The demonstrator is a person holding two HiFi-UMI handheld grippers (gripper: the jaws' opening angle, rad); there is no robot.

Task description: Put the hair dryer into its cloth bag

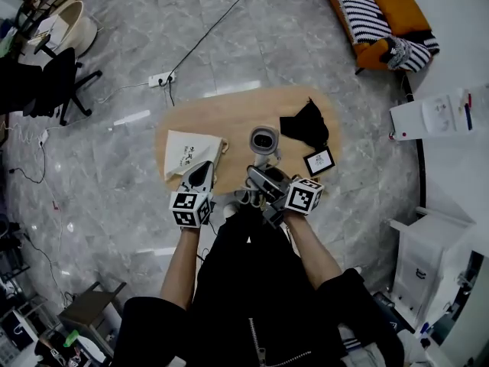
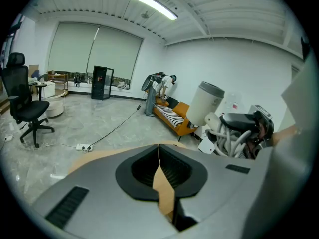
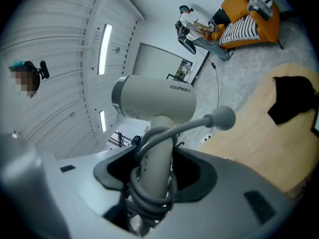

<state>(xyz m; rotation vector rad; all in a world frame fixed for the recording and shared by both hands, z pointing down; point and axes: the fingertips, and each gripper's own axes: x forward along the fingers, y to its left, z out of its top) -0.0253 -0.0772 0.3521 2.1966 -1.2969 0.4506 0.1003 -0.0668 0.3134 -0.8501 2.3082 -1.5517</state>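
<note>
Leftmost, the cream cloth bag (image 1: 187,151) lies flat near the left edge of the oval wooden table (image 1: 237,113); its mouth is hard to make out. Bare tabletop stretches behind it and across the far middle. Grey floor (image 1: 114,151) surrounds the table on every side, with a power strip (image 1: 162,79) and its cable beyond the far edge.

The left gripper (image 1: 203,168) reaches over the near edge with its tips at the bag's lower right corner. Its jaws are pressed together, and no view shows whether they pinch any cloth.

Just right of the bag, the hair dryer (image 1: 264,139) is held over the table's near middle, its barrel end facing up at the head camera. Whether it touches the wood cannot be told. It is pale grey-white, with a stout barrel and a straight handle, and its grey cord (image 3: 149,198) is wound round the handle. The right gripper (image 1: 258,176) clamps that handle from the person's side, jaws closed on it over the cord loops. The handle's end is hidden inside the gripper.

Further right, a crumpled black cloth (image 1: 306,125) and a small framed card (image 1: 318,161) lie near the table's right edge; the card's print is too small to read.
</note>
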